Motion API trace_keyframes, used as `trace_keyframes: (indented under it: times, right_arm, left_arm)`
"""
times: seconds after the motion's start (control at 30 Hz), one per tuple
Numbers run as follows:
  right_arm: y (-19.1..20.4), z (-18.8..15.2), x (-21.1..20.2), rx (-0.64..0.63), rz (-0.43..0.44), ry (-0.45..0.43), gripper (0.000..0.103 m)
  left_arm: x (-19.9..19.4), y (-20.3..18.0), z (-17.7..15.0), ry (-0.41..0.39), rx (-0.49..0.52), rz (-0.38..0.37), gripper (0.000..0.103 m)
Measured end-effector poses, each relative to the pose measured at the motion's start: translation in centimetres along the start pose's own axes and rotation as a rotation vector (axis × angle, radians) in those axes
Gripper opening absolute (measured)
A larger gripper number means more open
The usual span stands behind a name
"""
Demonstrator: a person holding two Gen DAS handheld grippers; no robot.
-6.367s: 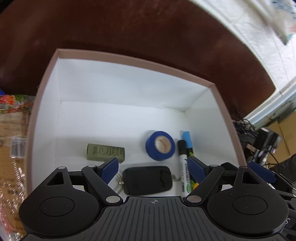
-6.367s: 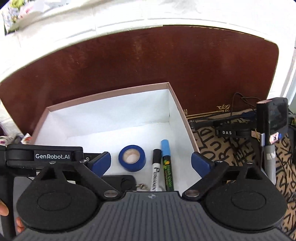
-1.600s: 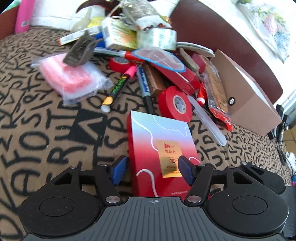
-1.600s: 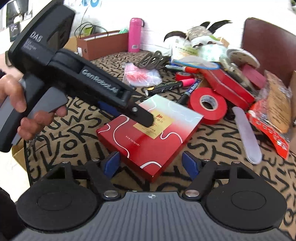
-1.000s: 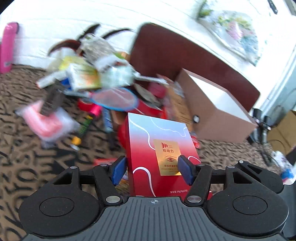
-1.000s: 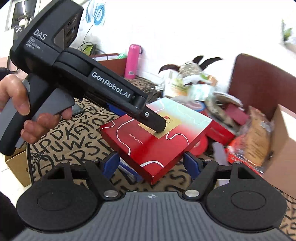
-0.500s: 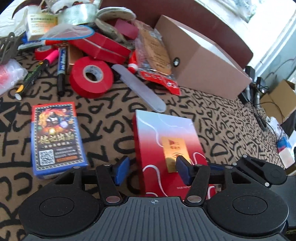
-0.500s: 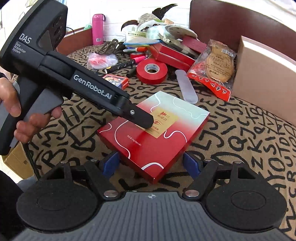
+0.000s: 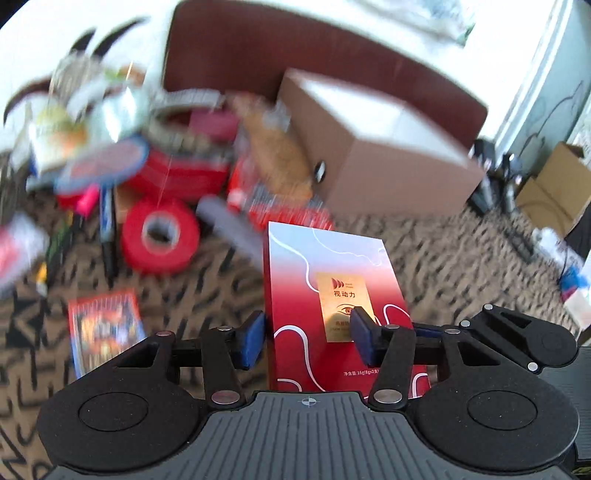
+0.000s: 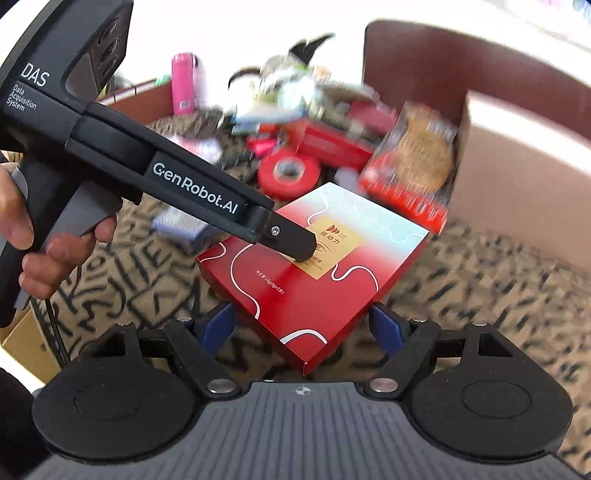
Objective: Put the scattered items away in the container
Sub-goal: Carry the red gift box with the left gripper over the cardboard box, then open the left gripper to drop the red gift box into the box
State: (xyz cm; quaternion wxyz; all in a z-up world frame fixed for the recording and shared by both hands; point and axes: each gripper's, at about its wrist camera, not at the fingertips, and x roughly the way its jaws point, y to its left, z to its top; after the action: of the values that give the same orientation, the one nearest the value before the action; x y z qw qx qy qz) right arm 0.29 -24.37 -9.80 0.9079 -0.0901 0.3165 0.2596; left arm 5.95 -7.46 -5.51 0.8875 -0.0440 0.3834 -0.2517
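red box (image 9: pixel 325 280) lifted off the table, left claw (image 9: pixel 306 339) clamping tighter, right claw (image 10: pixel 303 325) apart.

Bench (image 9: pixel 461 258) under tan cloth with black letter pattern. Dark brown panel (image 9: pixel 295 48) upright behind far edge of bench. White wall (image 10: pixel 258 29) above panel. Open cardboard carton (image 9: pixel 554 188) on floor, beyond right edge of bench.
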Motion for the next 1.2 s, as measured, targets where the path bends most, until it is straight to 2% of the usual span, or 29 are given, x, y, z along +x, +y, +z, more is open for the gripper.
trace_keyframes:
  times: [0.17, 0.33, 0.5, 0.67, 0.83, 1.03, 1.07, 1.1, 1.13, 1.2]
  right_arm:
    - [-2.3, 3.3, -2.7, -0.047, -0.067, -0.098, 0.083]
    - [-5.6, 7.1, -4.8, -0.147, -0.184, -0.161, 0.083]
    - [-11.5, 11.4, -5.0, -0.094, -0.195, -0.179, 0.083]
    - [-16.8, 14.2, -2.2, -0.080, -0.194, -0.120, 0.083]
    - [-21.1, 15.0, 1.7, -0.091, -0.167, -0.038, 0.083]
    - [-24.7, 16.2, 6.6, -0.105, -0.115, 0.055, 0.083]
    - [-25.1, 16.4, 7.4, -0.111, -0.109, 0.075, 0.083]
    - [-25.3, 16.7, 8.1, -0.120, -0.107, 0.092, 0.083]
    - [-25.5, 16.8, 8.7, -0.130, -0.108, 0.108, 0.083]
    - [-25.6, 16.9, 9.6, -0.146, -0.105, 0.123, 0.083]
  left_arm:
    - [-0.7, -2.8, 5.6, -0.090, 0.056, -0.039, 0.051]
    - [0.5, -6.0, 11.9, -0.152, 0.099, -0.076, 0.052]
    - [3.9, -8.5, 17.4, -0.195, 0.125, -0.056, 0.052]
    - [9.7, -8.2, 21.0, -0.144, 0.076, -0.064, 0.052]
    - [15.4, -6.7, 22.9, -0.098, 0.044, -0.051, 0.052]
    - [19.9, -5.5, 24.2, -0.063, 0.039, 0.003, 0.052]
    - [20.5, -5.4, 24.3, -0.060, 0.048, 0.011, 0.055]
    - [20.9, -5.3, 24.3, -0.057, 0.055, 0.017, 0.064]
    - [21.3, -5.3, 24.3, -0.055, 0.058, 0.021, 0.066]
    - [22.0, -5.1, 24.4, -0.037, 0.047, 0.022, 0.089]
